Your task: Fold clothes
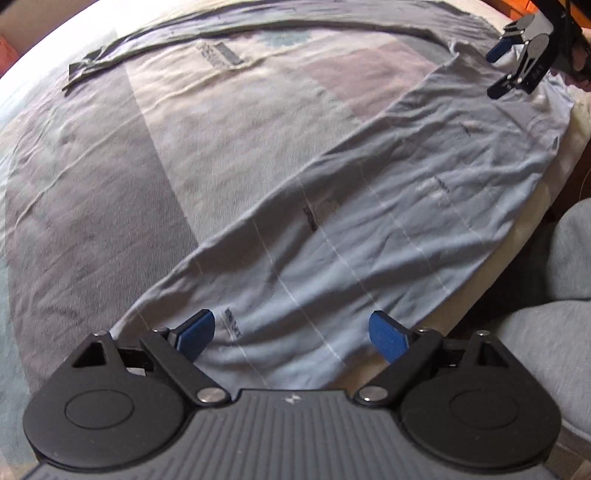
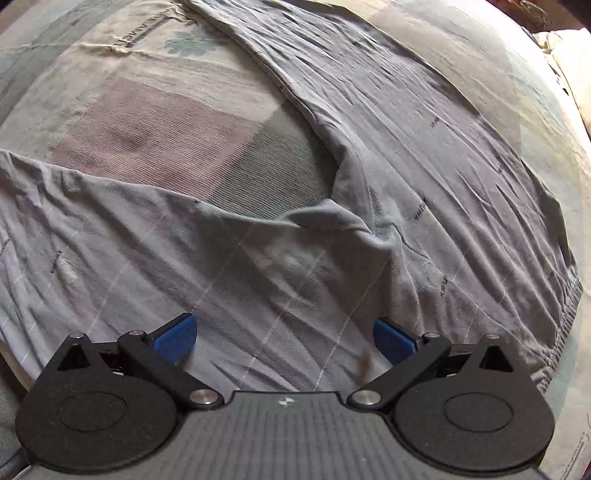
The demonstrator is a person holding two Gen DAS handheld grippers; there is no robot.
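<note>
A pair of light grey-blue trousers (image 1: 388,206) with thin white lines lies spread on the bed, legs apart. One leg runs from my left gripper (image 1: 291,334) toward the upper right; the other leg (image 1: 258,27) stretches along the far edge. My left gripper hangs open just above the near leg's hem, blue pads wide apart. My right gripper (image 1: 496,72) is open over the crotch end of that leg. In the right wrist view the right gripper (image 2: 284,341) hovers open above the creased crotch (image 2: 332,218), with the second leg (image 2: 424,110) running away up the frame.
A bedsheet (image 1: 110,166) with grey, pink and cream blocks covers the bed. The bed's edge (image 1: 517,236) runs along the right, where a person's grey-clad knees (image 1: 565,280) stand. A white pillow (image 2: 569,51) lies at the far right.
</note>
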